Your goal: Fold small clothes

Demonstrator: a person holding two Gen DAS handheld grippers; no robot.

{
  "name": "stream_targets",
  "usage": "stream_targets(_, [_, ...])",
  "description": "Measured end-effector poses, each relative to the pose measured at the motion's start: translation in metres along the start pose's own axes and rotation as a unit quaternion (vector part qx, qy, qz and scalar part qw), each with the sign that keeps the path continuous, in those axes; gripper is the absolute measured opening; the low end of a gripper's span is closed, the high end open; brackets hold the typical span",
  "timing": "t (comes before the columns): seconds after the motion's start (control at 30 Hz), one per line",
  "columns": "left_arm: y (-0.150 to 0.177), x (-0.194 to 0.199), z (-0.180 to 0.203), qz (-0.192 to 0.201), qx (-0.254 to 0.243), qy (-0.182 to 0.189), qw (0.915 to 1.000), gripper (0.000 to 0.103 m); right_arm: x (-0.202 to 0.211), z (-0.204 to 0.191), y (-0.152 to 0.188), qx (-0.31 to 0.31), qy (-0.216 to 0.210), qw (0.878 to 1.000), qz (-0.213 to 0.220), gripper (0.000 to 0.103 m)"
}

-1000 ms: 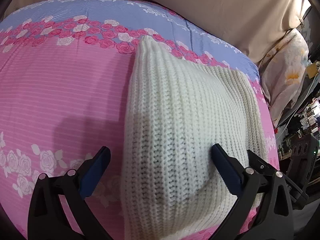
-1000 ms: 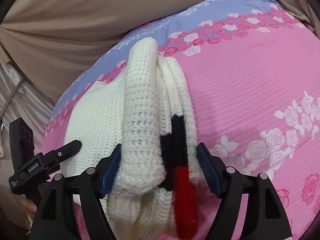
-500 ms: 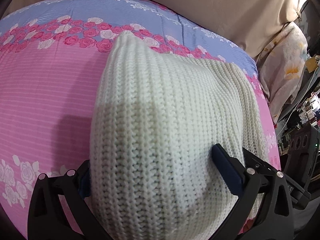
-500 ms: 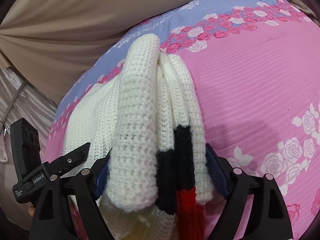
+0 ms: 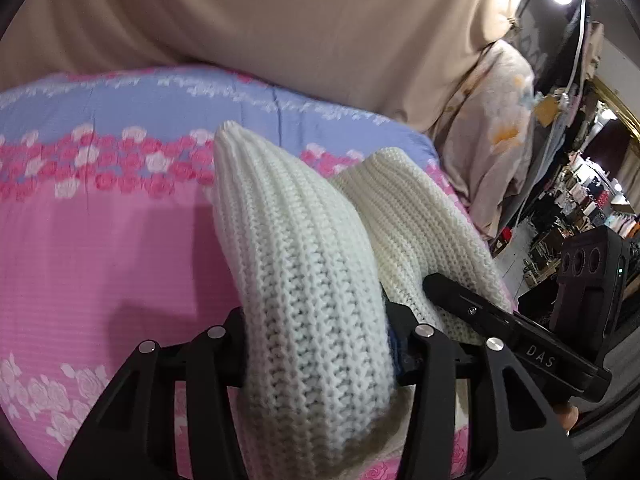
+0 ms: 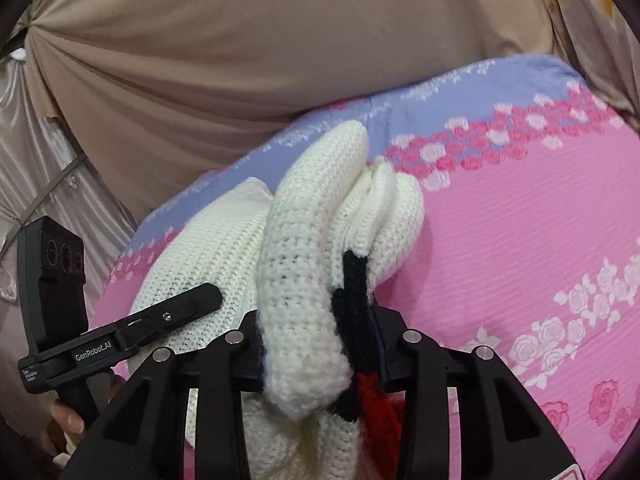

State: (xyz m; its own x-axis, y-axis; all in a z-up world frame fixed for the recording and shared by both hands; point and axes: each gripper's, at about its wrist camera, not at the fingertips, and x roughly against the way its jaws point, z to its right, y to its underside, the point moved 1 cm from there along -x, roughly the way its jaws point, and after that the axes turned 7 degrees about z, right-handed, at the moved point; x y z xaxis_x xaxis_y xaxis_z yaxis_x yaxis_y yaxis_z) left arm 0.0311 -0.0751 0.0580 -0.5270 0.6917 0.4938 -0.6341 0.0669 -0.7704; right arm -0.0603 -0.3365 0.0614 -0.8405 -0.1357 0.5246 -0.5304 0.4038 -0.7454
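A cream knit sweater [image 5: 296, 248] with black and red trim [image 6: 352, 292] lies partly raised off a pink floral bedspread [image 5: 100, 240]. My left gripper [image 5: 316, 344] is shut on a bunched cream fold of it. My right gripper [image 6: 320, 344] is shut on the opposite edge, pinching cream folds and the black and red trim. Both hold their edges lifted above the bed, with the far part of the sweater [image 6: 216, 248] resting on the spread. The right gripper shows at the right of the left wrist view [image 5: 520, 340]. The left gripper shows at the left of the right wrist view [image 6: 120, 336].
A beige curtain [image 5: 280, 20] hangs behind the bed. The bedspread [image 6: 540, 220] has a blue band with pink roses at its far edge. A floral cloth [image 5: 496, 120] hangs at the right, with cluttered shelves [image 5: 580, 200] beyond it.
Both grippers closed on the sweater's near edges and lifted them up. The sweater went from lying flat to bunched and raised, and both views tilted up toward the curtain.
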Motion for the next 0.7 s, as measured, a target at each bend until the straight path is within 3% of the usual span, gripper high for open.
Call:
stream_targets(0.1, [-0.027, 0.039, 0.017, 0.062, -0.034, 0.023, 0.9972, 0.046, 0.034, -0.031, -0.021, 0.037, -0.006, 0.997, 0.064, 0.036])
stream_targets(0.2, [-0.055, 0.083, 0.026, 0.13, -0.065, 0.04, 0.9885, 0.047, 0.069, -0.064, -0.045, 0.075, -0.033, 0.987, 0.139, 0.037])
stream_targets(0.3, [-0.082, 0.126, 0.024, 0.196, -0.096, 0.036, 0.9752, 0.048, 0.084, -0.099, -0.07, 0.103, -0.076, 0.973, 0.192, 0.038])
stream_targets(0.4, [-0.103, 0.151, 0.01, 0.241, -0.115, 0.014, 0.9637, 0.051, 0.074, -0.126, -0.094, 0.118, -0.115, 0.963, 0.215, 0.04])
stream_targets(0.47, [-0.118, 0.151, -0.013, 0.253, -0.117, -0.006, 0.9603, 0.056, 0.051, -0.141, -0.106, 0.12, -0.138, 0.96, 0.214, 0.043])
stream_targets(0.53, [-0.128, 0.137, -0.042, 0.253, -0.11, -0.034, 0.9606, 0.063, 0.007, -0.148, -0.116, 0.116, -0.153, 0.962, 0.195, 0.054])
stream_targets(0.57, [-0.131, 0.124, -0.064, 0.245, -0.099, -0.051, 0.9631, 0.076, -0.018, -0.149, -0.118, 0.11, -0.159, 0.965, 0.179, 0.056])
stream_targets(0.63, [-0.129, 0.09, -0.111, 0.211, -0.066, -0.088, 0.9713, 0.097, -0.089, -0.14, -0.111, 0.085, -0.151, 0.977, 0.121, 0.065])
stream_targets(0.7, [-0.117, 0.044, -0.167, 0.149, -0.023, -0.153, 0.9767, 0.098, -0.153, -0.124, -0.088, 0.056, -0.093, 0.993, 0.048, 0.065])
